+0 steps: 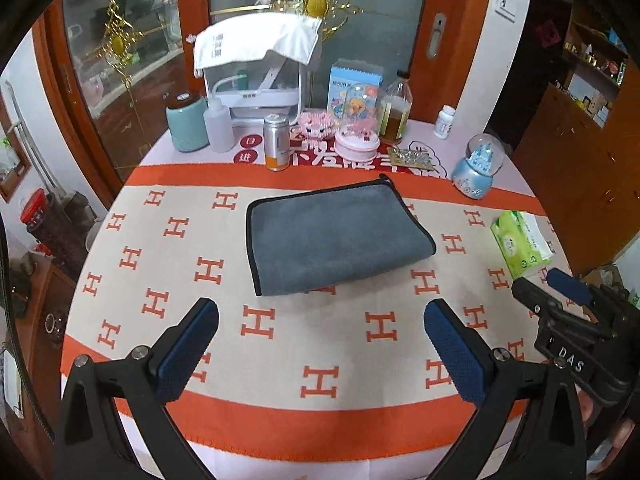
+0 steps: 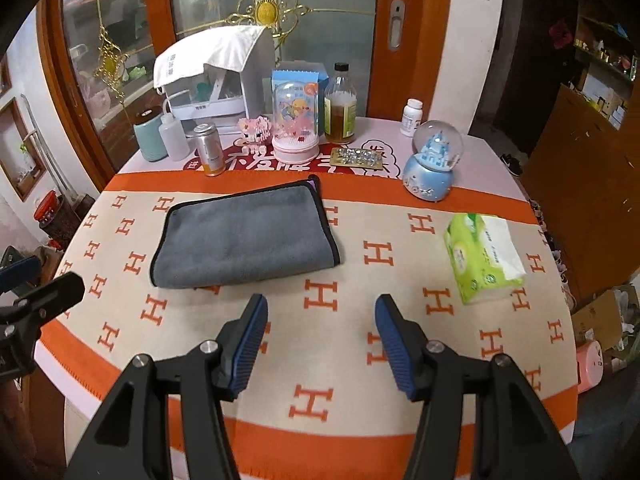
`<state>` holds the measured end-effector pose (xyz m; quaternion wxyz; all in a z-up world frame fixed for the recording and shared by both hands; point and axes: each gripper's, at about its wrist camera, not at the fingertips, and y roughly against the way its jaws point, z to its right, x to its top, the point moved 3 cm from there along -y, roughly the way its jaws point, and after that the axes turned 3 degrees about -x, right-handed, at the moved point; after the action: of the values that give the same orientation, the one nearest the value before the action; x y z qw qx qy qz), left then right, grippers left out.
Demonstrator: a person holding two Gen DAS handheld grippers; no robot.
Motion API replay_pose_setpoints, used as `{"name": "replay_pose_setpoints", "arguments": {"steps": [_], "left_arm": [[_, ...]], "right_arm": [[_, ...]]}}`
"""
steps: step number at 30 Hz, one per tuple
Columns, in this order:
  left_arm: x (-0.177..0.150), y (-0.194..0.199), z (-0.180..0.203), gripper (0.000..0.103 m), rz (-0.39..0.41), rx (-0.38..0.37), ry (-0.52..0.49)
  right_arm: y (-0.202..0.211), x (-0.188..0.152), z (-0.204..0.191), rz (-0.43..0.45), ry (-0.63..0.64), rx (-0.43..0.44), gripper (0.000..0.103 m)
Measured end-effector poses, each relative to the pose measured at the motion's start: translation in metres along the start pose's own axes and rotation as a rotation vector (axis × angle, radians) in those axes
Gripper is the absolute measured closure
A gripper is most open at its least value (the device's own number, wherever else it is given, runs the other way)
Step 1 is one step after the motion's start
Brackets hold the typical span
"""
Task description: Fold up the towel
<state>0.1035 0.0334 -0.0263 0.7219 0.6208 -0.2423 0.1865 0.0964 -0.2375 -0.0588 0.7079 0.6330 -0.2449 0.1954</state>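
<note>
Left wrist view first: the left gripper hangs above the near part of the table with its blue-padded fingers spread wide, nothing between them, and the grey towel lies just beyond, folded into a neat rectangle with a black bound edge, flat on the orange-and-cream H-patterned cloth. Off to the right edge of this view the right gripper pokes in, over by the green tissue pack. Over to the right wrist view now: the right gripper is parted too, though less widely than the left, holding nothing, pads hovering over the cloth near the front edge. From here the towel sits ahead and to the left, well apart from the tissue pack on the right. At the far left of this view a black piece of the left gripper shows. Along the back of the table stands a row of things: a teal canister, a squeeze bottle, a silver-and-orange can, a pink glass-domed ornament, a bottle of amber liquid, a small white pill bottle and a blue snow globe
</note>
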Motion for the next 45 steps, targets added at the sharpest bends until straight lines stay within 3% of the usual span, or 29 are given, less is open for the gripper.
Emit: {"name": "replay_pose_setpoints", "arguments": {"steps": [14, 18, 27, 45], "left_arm": [[-0.028, 0.040, 0.025, 0.001, 0.026, 0.060, -0.014], [-0.038, 0.042, 0.031, 0.001, 0.017, 0.068, -0.027], [-0.044, 0.048, 0.039, 0.001, 0.039, 0.101, -0.050], [-0.051, 0.046, 0.051, 0.001, 0.025, 0.093, -0.069]], "right_arm": [[0.058, -0.026, 0.005, 0.068, -0.060, -0.028, 0.046], [0.066, -0.033, 0.004, 0.091, -0.067, -0.022, 0.041], [0.070, -0.045, 0.005, 0.091, -0.084, -0.034, 0.039], [0.066, -0.055, 0.008, 0.053, -0.091, -0.042, 0.039]]}}
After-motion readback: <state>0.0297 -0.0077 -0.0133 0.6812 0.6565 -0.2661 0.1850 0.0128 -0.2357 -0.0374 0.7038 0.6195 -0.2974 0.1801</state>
